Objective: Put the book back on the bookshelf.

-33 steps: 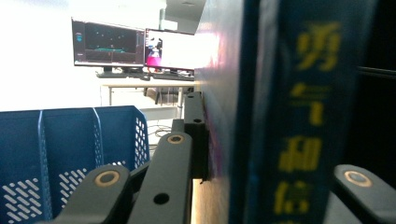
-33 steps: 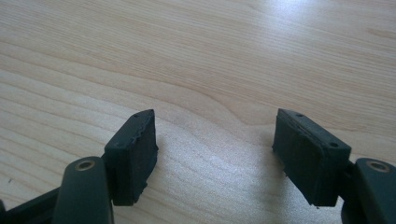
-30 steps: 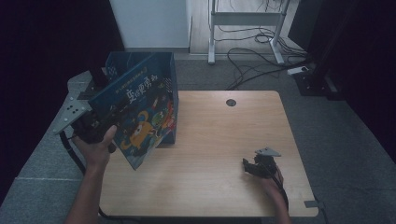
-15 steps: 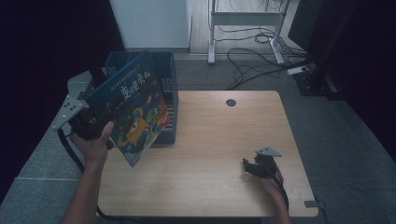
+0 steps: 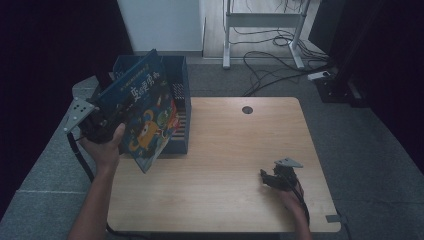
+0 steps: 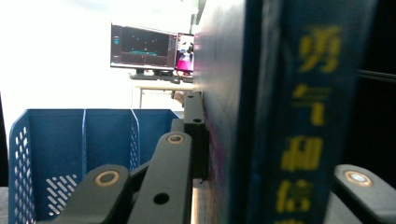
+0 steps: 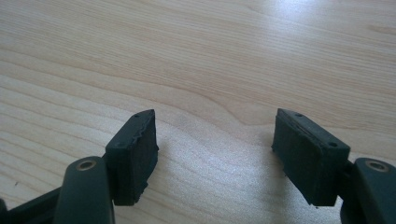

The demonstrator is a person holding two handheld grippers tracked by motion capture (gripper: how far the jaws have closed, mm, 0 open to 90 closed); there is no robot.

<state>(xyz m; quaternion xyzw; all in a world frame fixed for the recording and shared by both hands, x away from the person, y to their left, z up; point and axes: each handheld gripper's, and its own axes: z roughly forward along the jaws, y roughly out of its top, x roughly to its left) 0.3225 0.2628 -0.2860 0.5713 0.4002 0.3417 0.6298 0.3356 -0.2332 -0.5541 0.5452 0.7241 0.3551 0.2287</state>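
Grey carpet runs round our wooden table, with cables and a white desk frame on the floor beyond it; the table top has a small round grommet hole near its far edge. At the table's left far corner stands a blue perforated bin, its walls pierced with slots; in the left gripper view we see its divided interior below and to the left of the jaws, and monitors glow on a desk in the background. Our left gripper is clamped on a blue picture book; the book is lifted off the table, tilted, its cover with yellow characters and an orange cartoon figure turned up towards the high camera, and it hangs just in front of and partly over the bin, hiding much of the bin's left side; whether book and bin touch we cannot tell. In the left gripper view the book's spine stands upright between the black jaws, which press on it from both sides; our left hand grips the tool from beneath. Our right gripper rests low near the table's right front part, well apart from book and bin; its jaws stand parted with nothing between the pads, bare wood grain showing in the gap.
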